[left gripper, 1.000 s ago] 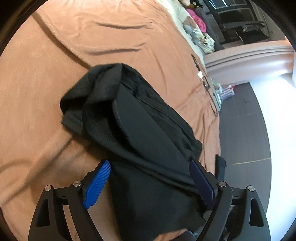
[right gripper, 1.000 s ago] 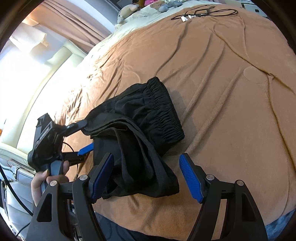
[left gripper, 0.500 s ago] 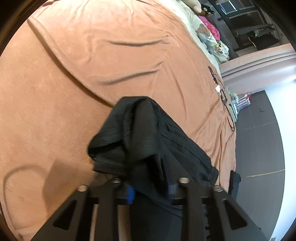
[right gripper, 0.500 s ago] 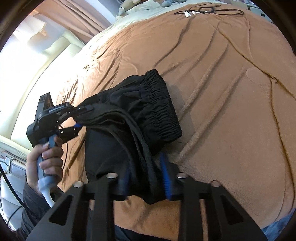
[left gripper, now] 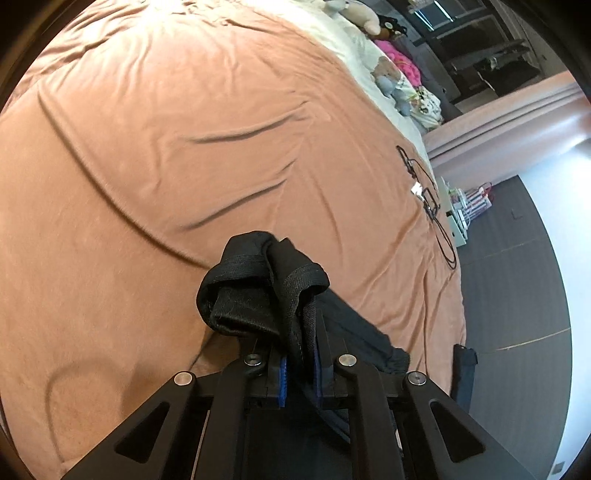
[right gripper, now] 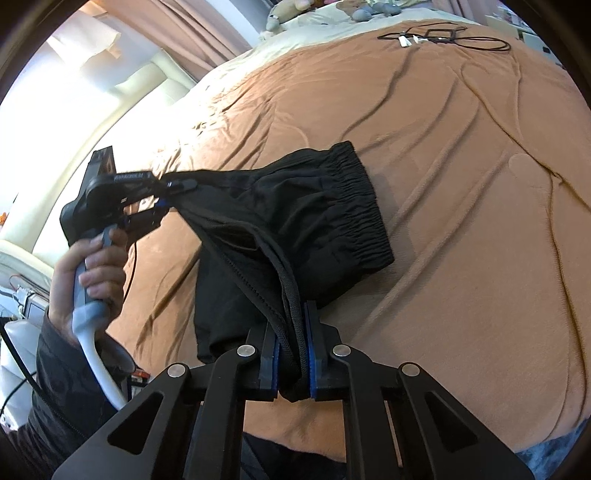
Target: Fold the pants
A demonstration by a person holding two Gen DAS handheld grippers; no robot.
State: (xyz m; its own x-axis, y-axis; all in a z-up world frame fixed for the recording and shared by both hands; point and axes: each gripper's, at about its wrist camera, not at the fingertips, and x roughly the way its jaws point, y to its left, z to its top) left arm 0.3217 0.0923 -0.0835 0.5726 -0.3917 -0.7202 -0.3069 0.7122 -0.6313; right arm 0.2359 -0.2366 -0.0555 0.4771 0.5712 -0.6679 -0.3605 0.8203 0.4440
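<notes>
Your left tongs (left gripper: 300, 365) have just been closing and now pinch a bunched hem of the pants (right gripper: 295, 229), with cloth spilling out ahead of the pads in a thick roll. That bite looks uneven: if you pull hard, the outer layers could slide out and leave you holding one ply only. Your right tongs (right gripper: 291, 363) have also just been closing and now clamp a corded edge of the same cloth, several layers deep. Because both grips sit on gathered fabric, not on flat corners, lifting from here may carry a twist into the fold, and the legs could end up crossed or askew. The elastic waistband (right gripper: 360, 206) lies on the bed (right gripper: 461, 258); dragging it may rumple the blanket under it.

The pants are black, soft and crumpled, stretched between the two tongs above the near side of the bed, the waistband end resting on the orange-brown cover. A cable (right gripper: 439, 36) lies well apart at the far edge.
</notes>
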